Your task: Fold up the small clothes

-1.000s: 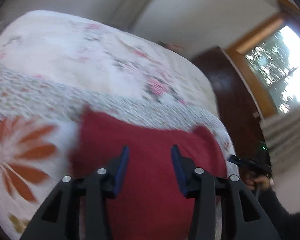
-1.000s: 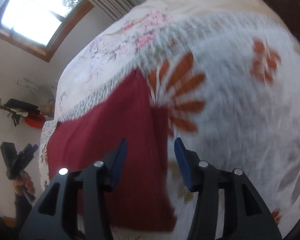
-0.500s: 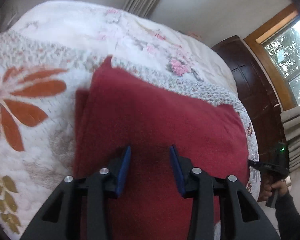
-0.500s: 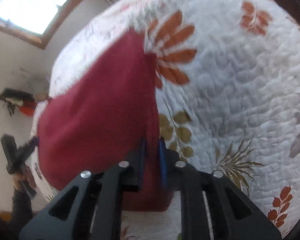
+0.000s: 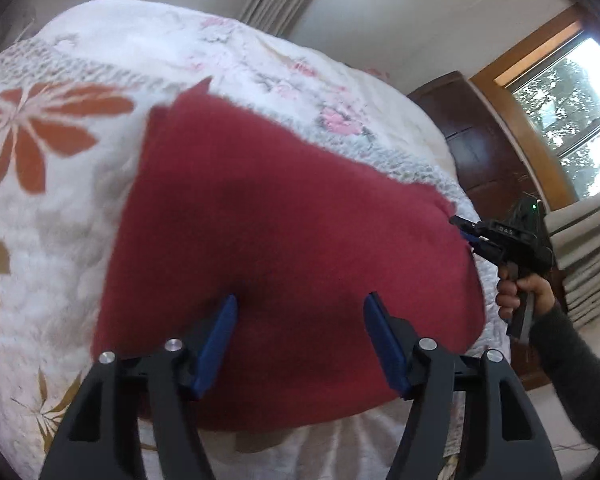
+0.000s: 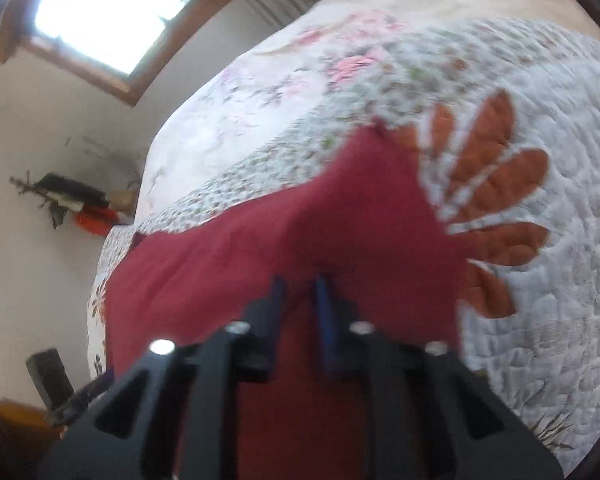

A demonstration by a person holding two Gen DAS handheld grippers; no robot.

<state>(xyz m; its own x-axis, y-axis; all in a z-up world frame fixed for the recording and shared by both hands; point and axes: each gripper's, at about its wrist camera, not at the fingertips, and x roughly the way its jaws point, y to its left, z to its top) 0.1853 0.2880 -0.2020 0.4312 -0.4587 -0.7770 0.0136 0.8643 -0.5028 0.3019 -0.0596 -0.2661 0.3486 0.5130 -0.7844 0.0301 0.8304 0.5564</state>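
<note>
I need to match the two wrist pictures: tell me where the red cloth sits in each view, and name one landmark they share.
Left wrist: the red cloth fills the centre, spread on the quilt, beyond the open left gripper.
Right wrist: it runs from lower left to centre, pinched by the right gripper.
Shared landmark: the orange flower print beside the cloth.

Left gripper [image 5: 300, 340]: two matte black angular arms with triangular cut-outs, each carrying a flat blue pad on the inner face of its finger. Four round silver screw heads sit along the arms, two at 7 o'clock and two at 5 o'clock of the left wrist view.

Right gripper [image 6: 300, 312]: the same black frame, blue-padded fingers and bright silver screws, blurred in its own view. From the left wrist view its body is black with small pale digits printed on top and a green light at the back. The person's hand [image 5: 520, 292] emerges from a dark grey knitted sleeve [image 5: 572, 364] at 4 o'clock.
</note>
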